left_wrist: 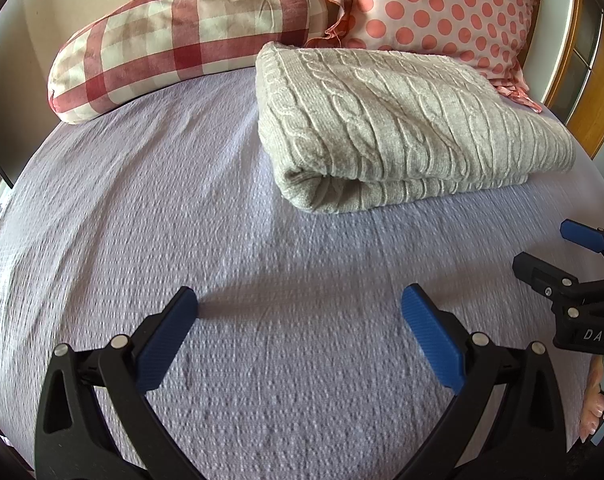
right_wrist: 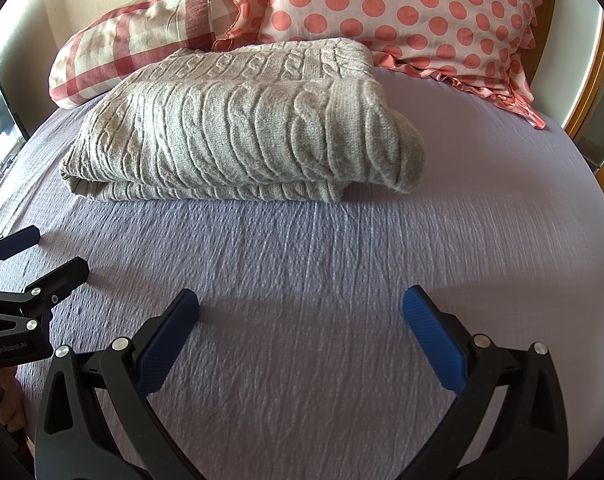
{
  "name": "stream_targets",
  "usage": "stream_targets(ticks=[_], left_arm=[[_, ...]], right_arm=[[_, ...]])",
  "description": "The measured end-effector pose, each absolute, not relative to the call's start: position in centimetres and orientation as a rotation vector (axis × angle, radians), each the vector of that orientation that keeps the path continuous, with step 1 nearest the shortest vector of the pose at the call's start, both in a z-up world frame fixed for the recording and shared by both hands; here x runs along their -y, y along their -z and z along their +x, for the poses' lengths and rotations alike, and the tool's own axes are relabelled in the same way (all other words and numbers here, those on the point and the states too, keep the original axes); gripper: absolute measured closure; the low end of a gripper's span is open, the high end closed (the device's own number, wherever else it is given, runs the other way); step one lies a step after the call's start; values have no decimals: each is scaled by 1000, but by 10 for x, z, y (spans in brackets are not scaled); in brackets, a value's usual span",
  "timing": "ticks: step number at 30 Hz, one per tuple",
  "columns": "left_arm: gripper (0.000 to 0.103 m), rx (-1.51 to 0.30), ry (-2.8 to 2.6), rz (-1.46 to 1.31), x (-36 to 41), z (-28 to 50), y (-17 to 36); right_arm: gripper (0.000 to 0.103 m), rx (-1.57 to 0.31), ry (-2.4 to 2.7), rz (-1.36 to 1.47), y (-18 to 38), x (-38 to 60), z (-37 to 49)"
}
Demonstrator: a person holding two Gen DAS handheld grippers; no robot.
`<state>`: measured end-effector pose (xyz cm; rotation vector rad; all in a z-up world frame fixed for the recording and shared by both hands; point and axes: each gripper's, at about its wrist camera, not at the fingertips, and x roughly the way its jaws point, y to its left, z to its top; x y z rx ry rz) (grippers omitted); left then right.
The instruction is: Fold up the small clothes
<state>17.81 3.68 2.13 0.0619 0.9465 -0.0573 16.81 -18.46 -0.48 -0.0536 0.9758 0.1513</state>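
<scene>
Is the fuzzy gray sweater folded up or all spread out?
Folded. The gray sweater lies on the bed in stacked layers with a rolled edge, and neither gripper touches it.

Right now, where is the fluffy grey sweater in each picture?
Left wrist view: the folded grey sweater lies upper right of center on the lilac bedsheet, rolled fold facing the camera.
Right wrist view: the sweater lies upper left of center, rounded fold at its right end.
Shared landmark: the polka-dot pillow sits right behind it in both.
</scene>
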Motion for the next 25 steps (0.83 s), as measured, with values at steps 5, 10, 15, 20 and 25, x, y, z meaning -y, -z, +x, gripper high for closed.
stream_targets(ticks=[5,10,15,20,25], left_arm=[[2,-947,60,63,-37,178,-22],[2,-953,66,67,-36,178,-22],[2,-955,69,73,-36,179,-22],[2,-953,71,72,-36,179,-22],[2,-955,71,73,-36,179,-22]], right_arm=[[1,-976,-151,-53,5,184,168],[1,-976,-151,-53,5,184,168],[1,-976,-151,-53,5,184,168],[1,-976,-151,-53,5,184,168],[1,-976,-151,-53,5,184,168]])
